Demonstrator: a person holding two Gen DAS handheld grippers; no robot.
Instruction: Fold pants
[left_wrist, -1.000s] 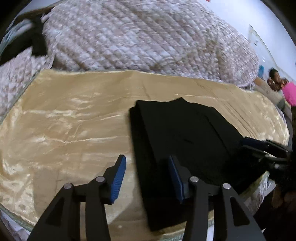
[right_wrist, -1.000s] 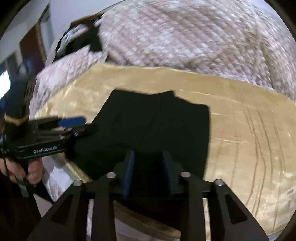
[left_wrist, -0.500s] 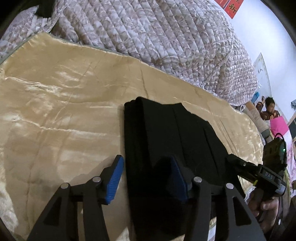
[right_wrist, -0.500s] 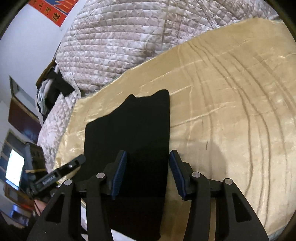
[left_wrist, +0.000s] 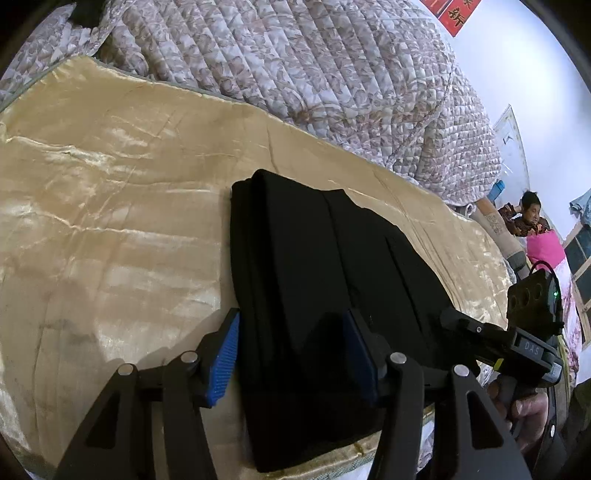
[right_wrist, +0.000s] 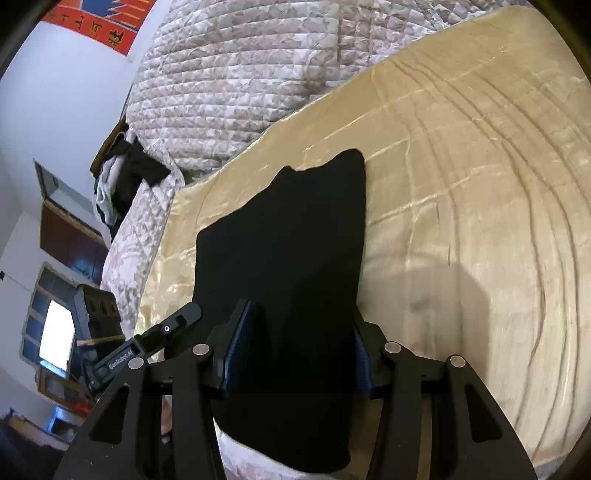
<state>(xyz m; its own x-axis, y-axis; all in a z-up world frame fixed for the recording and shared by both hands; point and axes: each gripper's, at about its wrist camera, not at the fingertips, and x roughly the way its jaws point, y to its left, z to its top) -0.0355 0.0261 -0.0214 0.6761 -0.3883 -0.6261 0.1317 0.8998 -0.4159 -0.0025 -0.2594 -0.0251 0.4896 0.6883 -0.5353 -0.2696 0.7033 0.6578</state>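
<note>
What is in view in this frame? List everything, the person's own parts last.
pants: one, black, folded flat on the gold sheet near its front edge
gold sheet: one, shiny gold, spread over the bed
quilt: one, pale floral, heaped behind the sheet
dark clothes: a small pile, black and white, on the quilt's far end
red poster: one, on the wall
seated person: one, far side of the room
left gripper: open, over the pants' left edge
right gripper: open, over the pants' right edge
hand: one, holding the right gripper's handle
</note>
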